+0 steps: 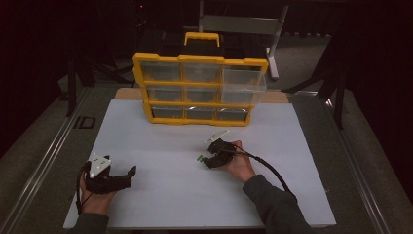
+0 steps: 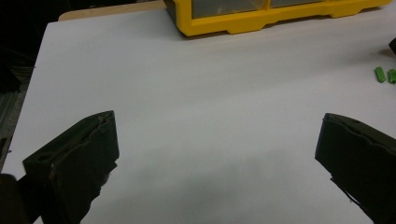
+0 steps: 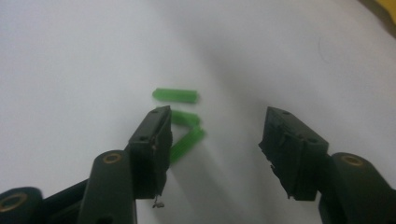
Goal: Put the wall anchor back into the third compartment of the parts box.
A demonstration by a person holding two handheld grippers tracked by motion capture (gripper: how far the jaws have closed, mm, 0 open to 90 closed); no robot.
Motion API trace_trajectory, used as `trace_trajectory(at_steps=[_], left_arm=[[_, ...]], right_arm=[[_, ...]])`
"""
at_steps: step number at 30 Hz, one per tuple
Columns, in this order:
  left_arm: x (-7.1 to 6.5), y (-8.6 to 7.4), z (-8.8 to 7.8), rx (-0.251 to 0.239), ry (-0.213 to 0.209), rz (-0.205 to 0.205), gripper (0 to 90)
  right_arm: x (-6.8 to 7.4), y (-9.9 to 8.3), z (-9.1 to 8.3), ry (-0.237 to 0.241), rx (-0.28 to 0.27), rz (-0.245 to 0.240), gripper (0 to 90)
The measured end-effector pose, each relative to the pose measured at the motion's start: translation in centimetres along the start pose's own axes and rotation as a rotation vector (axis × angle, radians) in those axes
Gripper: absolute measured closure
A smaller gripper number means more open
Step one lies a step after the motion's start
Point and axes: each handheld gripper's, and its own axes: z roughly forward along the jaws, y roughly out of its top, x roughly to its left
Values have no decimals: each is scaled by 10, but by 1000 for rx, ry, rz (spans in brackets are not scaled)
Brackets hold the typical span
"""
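The right hand-held gripper point(image 3: 215, 140), jaws wide, hovers beside three green pegs point(image 3: 180, 119) mid-surface. The left hand-held gripper point(image 2: 215, 158) rests wide and empty. Closing off-centre could scatter the pegs.

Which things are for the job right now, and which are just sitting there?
Probably for the job:
- green sticks on the white table, beside the right gripper, fingers open
- yellow drawer box, one top drawer pulled out

Just sitting there:
- left gripper, open over bare table
- metal frame behind
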Motion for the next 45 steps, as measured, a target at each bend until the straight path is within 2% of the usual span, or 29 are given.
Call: trace_trajectory(at_steps=[10,11,12,17,22,26,35,45], left_arm=[[0,0,0,1,0,2,1],[0,0,0,1,0,1,1],[0,0,0,2,0,2,1],[0,0,0,2,1,3,1],[0,0,0,3,0,4,1],[-1,0,0,2,-1,4,1],[0,0,0,3,-2,4,1],[-1,0,1,3,-3,4,1]], right_arm=[[0,-1,-3,23,49,-28,592],[0,0,-4,40,67,-32,663],[0,0,-4,46,72,-32,681],[-1,4,-3,60,101,-29,726],[-2,7,-2,52,122,-8,782],[-3,8,-2,43,131,-20,836],[-7,8,-4,51,132,-20,840],[-14,15,-31,59,105,-24,841]])
